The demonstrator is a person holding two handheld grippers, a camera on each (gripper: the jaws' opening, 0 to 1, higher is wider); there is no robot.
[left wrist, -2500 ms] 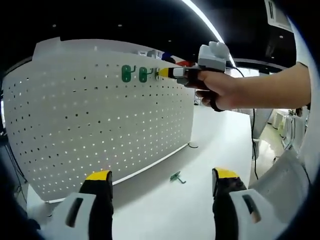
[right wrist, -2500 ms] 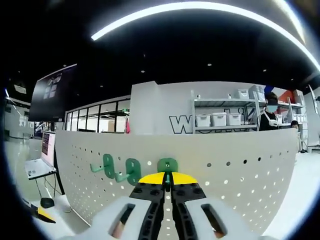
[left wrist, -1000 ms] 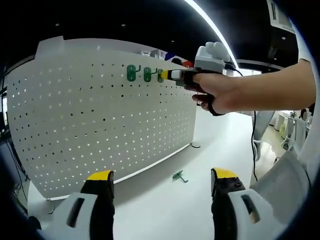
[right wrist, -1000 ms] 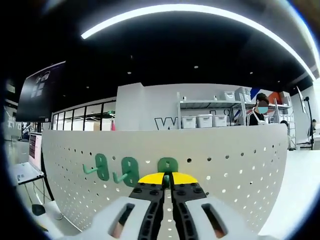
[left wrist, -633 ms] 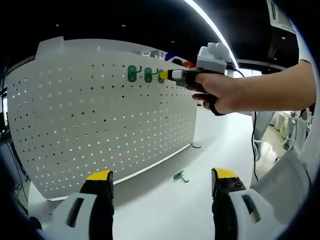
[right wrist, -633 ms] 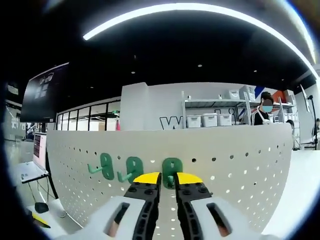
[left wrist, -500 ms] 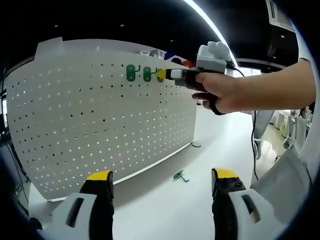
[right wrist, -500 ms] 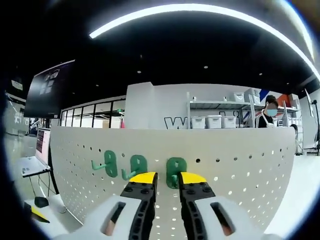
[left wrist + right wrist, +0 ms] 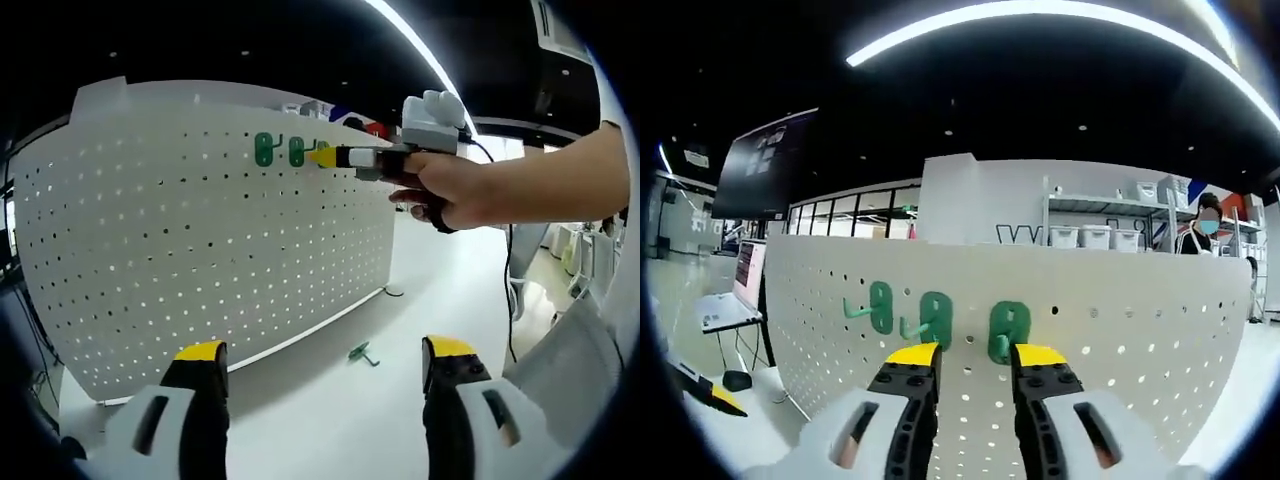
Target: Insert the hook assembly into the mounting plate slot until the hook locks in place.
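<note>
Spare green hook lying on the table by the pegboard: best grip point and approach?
Judging from the left gripper view, grip the loose green hook across its flat green plate end, coming from above. It lies flat on the white table, apart from the pegboard, its thin prong trailing sideways. Finer detail is too small to tell.

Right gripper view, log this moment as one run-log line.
right gripper: open, at third green hook | hook: on pegboard | spare hook: on table | left gripper: open
</note>
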